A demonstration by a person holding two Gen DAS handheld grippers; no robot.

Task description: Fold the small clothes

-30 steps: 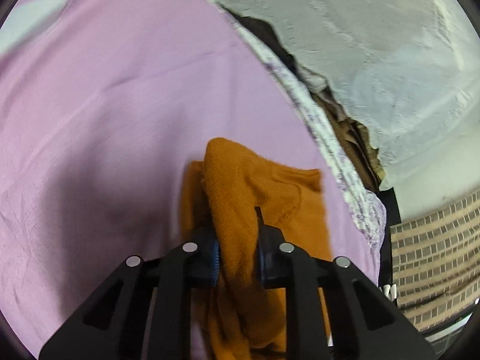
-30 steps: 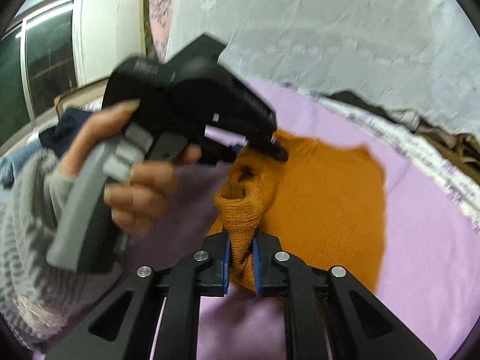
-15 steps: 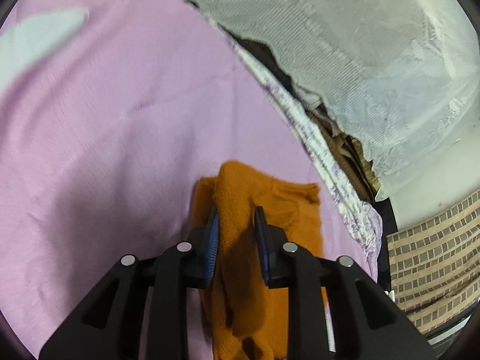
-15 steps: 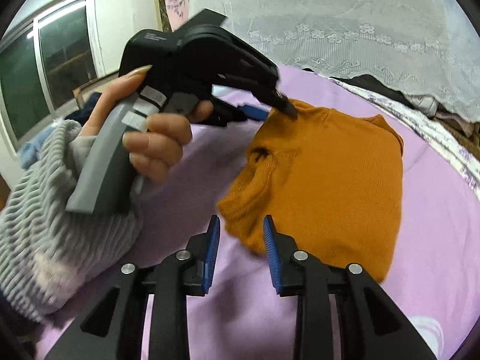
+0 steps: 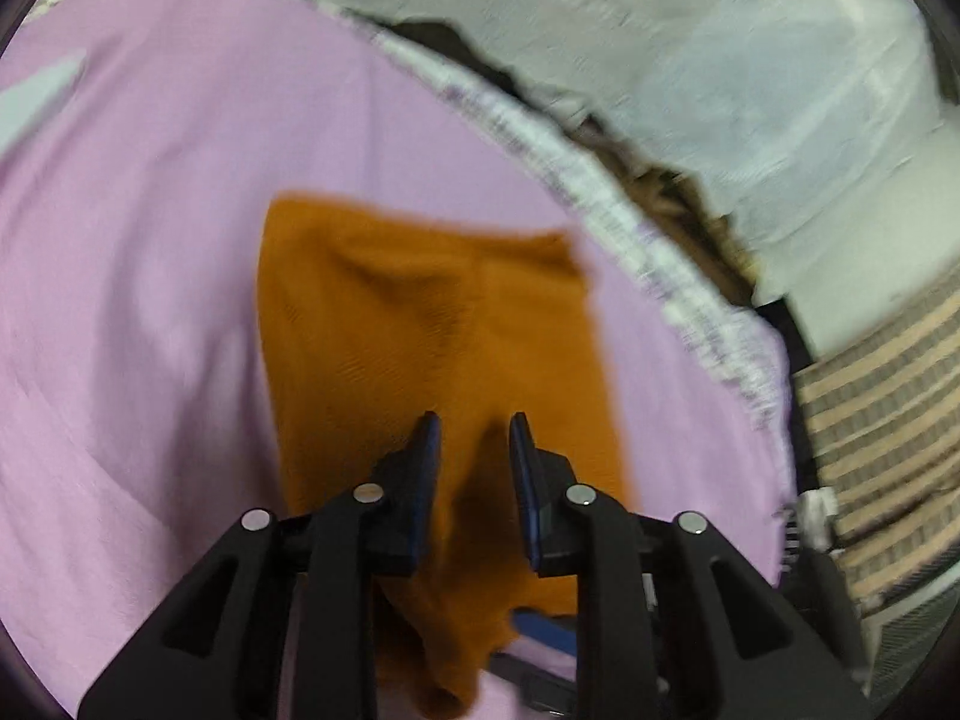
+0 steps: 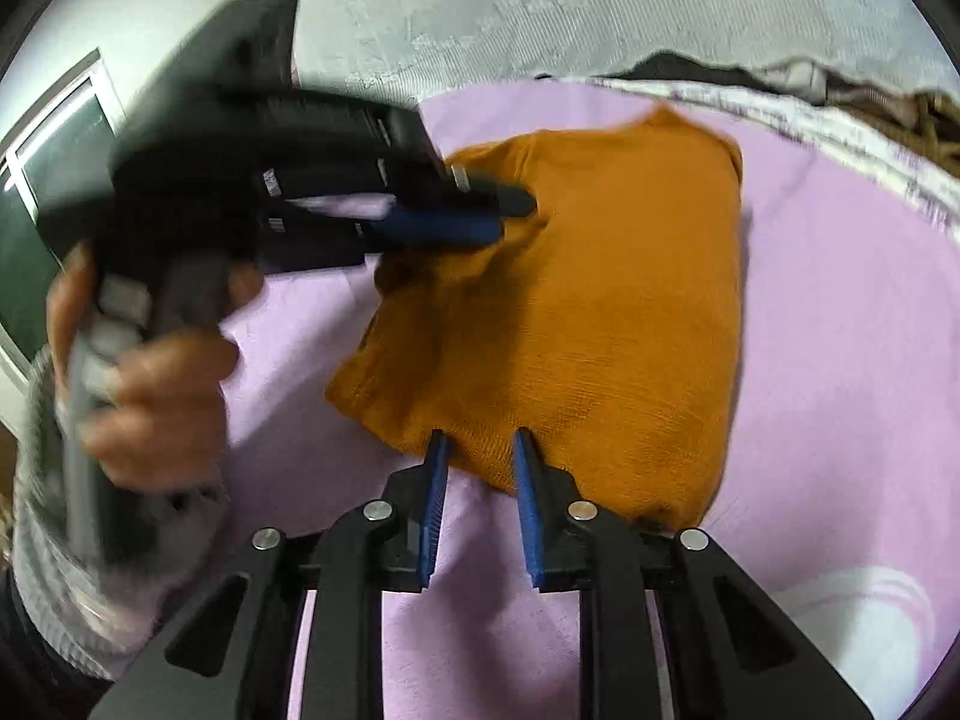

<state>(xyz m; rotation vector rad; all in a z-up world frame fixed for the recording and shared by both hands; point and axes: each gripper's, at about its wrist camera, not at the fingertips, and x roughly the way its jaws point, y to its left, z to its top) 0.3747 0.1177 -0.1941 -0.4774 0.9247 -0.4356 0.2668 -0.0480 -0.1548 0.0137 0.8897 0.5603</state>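
Note:
An orange knit garment (image 5: 432, 324) lies folded on the pink sheet (image 5: 150, 240). My left gripper (image 5: 474, 438) is shut on a raised fold of it near one side, and the cloth runs down between the blue pads. In the right wrist view a hand (image 6: 162, 384) holds the left gripper (image 6: 516, 210), whose tips are at the garment's (image 6: 600, 300) far left part. My right gripper (image 6: 480, 450) is at the near edge. Its jaws are closing with the flat hem between the tips, and the pads are not pressing on it.
White lace cloth (image 6: 600, 12) hangs behind the bed. Dark and brown clothes (image 5: 678, 192) are heaped along the far edge. A brown striped cloth (image 5: 888, 384) is on the right, a window (image 6: 54, 180) on the left. A grey knit sleeve (image 6: 48, 570) covers the person's wrist.
My right gripper let go of the bunched fold, opened, and dropped to the garment's near edge with narrower jaws. The garment now lies flatter and more spread. The left gripper has shifted while keeping its hold.

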